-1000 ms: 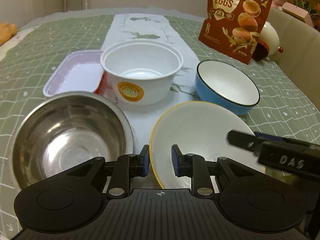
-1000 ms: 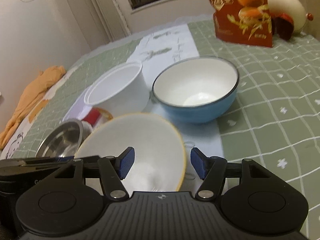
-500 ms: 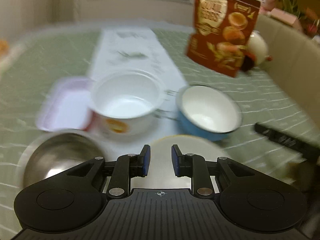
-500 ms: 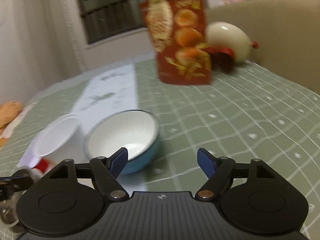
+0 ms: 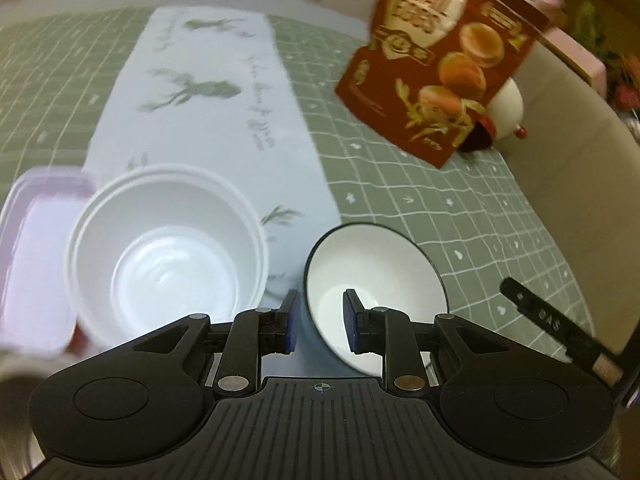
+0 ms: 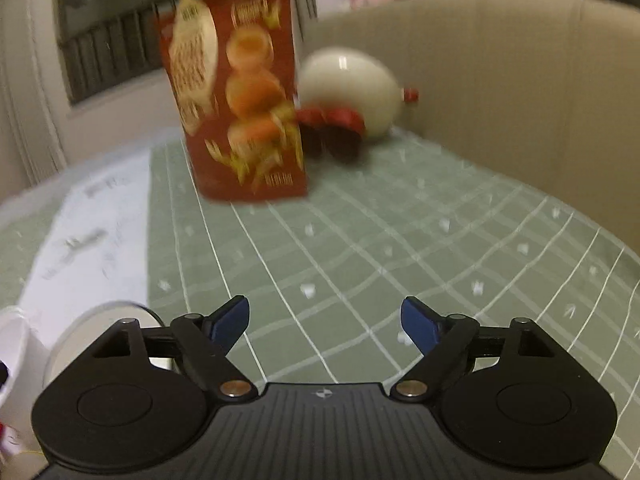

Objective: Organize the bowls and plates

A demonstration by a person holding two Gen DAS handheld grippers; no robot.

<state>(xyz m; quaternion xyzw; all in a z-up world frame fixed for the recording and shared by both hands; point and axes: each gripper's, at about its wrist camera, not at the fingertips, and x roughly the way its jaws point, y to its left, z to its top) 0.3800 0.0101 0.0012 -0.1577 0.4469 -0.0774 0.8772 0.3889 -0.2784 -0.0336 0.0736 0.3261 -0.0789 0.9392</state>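
Black right tool (image 6: 325, 318) angles over tablecloth (image 6: 360, 240), jaws opening.

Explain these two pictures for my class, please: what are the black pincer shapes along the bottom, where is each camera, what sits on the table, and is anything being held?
No robot: a person holds a two-finger gripper in each hand, each with a camera looking along its fingers. The left gripper straddles the near rim of a blue bowl, jaws narrow; whether they pinch it is unclear. Beside it stand a white tub and a pink tray. The right gripper is opening over bare green tablecloth, holding nothing. A red snack bag stands behind.
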